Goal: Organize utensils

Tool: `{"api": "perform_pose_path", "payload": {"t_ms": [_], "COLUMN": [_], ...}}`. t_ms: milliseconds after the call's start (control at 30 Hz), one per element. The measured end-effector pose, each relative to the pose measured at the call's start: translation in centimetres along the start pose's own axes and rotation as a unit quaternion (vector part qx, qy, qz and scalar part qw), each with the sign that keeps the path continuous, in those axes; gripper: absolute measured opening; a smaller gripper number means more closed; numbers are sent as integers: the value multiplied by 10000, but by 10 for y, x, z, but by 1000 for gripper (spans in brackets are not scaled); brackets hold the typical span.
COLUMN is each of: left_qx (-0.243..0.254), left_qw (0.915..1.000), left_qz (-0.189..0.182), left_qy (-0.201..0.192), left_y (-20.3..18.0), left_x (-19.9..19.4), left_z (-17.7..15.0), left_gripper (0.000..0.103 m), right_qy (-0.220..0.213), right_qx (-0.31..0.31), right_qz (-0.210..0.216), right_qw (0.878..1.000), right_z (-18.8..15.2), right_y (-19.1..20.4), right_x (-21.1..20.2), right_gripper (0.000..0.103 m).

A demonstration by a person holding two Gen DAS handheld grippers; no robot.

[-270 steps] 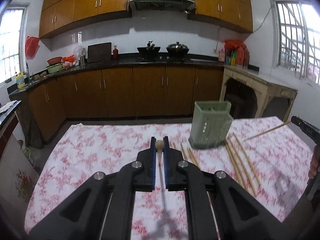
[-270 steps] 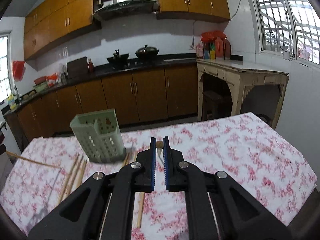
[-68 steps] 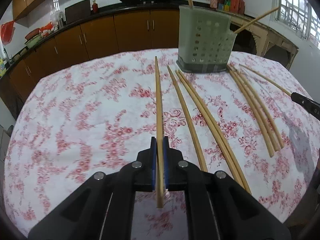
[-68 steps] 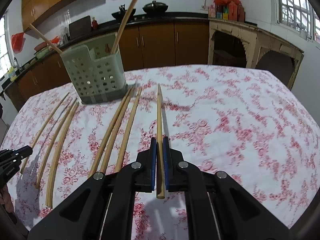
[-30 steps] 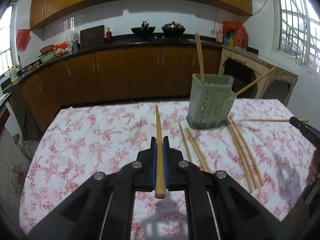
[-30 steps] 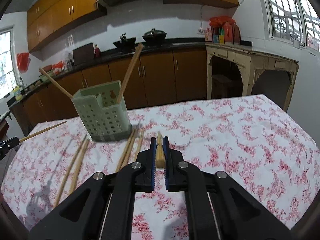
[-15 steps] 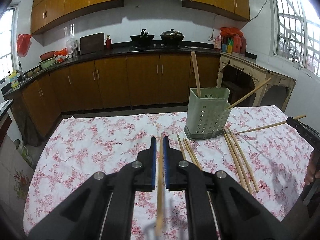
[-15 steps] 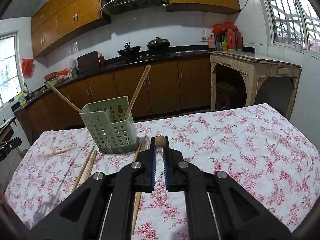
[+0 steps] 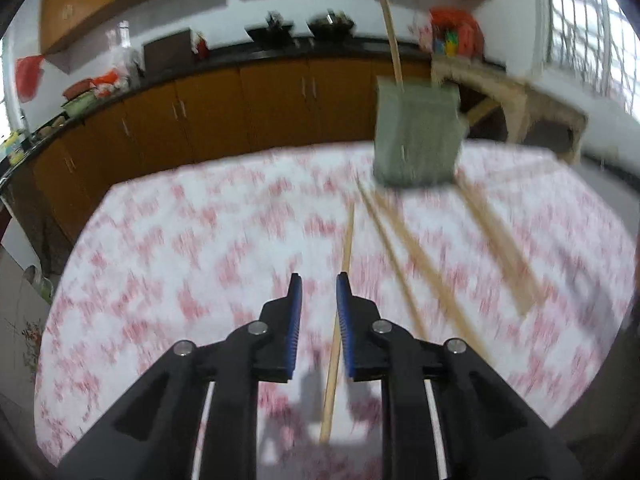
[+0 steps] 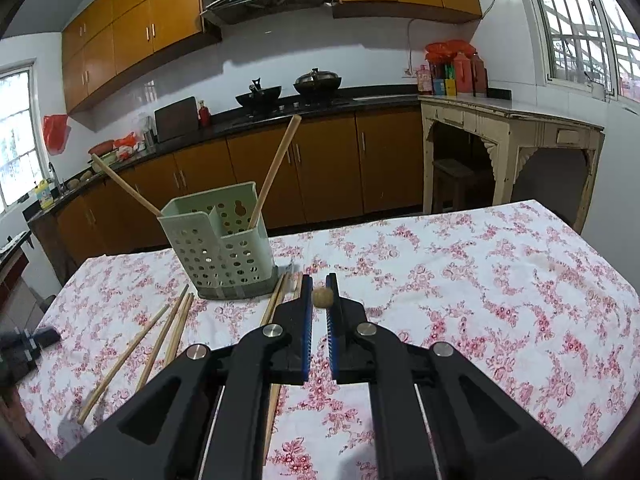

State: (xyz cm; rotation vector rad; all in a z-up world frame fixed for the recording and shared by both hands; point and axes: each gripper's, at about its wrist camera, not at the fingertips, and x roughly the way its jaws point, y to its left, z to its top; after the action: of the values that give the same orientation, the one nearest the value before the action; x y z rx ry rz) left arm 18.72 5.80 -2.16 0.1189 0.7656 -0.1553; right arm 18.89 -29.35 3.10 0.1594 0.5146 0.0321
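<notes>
A pale green perforated holder (image 10: 224, 248) stands on the flowered tablecloth with two chopsticks (image 10: 276, 168) leaning out of it. My right gripper (image 10: 320, 292) is shut on a chopstick (image 10: 322, 297), seen end-on, just right of the holder's base. In the blurred left wrist view the holder (image 9: 416, 140) is ahead and to the right. My left gripper (image 9: 318, 292) hangs low over the cloth, its jaws opening. A loose chopstick (image 9: 340, 300) lies between them, close to the right finger (image 9: 344, 320), and neither pad presses on it.
Several loose chopsticks (image 10: 164, 336) lie on the cloth left of and in front of the holder; more chopsticks (image 9: 420, 276) run toward me in the left view. The table edge (image 10: 592, 248) drops off at right. Kitchen cabinets (image 10: 320, 168) stand behind.
My left gripper has dropped toward the table and its jaws have parted, letting go of the chopstick. The right gripper still clamps its chopstick, now seen end-on.
</notes>
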Motion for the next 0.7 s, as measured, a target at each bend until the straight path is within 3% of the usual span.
{"api": "perform_pose_path", "payload": {"t_ms": [300, 333, 500, 700], "left_qx": [405, 426, 401, 14], "left_qw": [9961, 9966, 9951, 9951], "left_qz": [-91, -46, 108, 279], "left_qy": [780, 708, 901, 949], "left_y": [-10, -11, -18, -12], "left_x": [28, 27, 44, 80], "left_z": [-56, -57, -39, -1], "left_gripper": [19, 18, 8, 8], "right_qy": [22, 37, 83, 102], "right_qx": [-6, 7, 44, 82], "right_qz": [-9, -10, -35, -67], "right_qw": [10000, 10000, 9999, 9999], "right_z": [0, 0, 0, 0], "right_y": [2, 2, 1, -2], "right_x": [0, 0, 3, 9], "right_gripper": [7, 7, 7, 7]}}
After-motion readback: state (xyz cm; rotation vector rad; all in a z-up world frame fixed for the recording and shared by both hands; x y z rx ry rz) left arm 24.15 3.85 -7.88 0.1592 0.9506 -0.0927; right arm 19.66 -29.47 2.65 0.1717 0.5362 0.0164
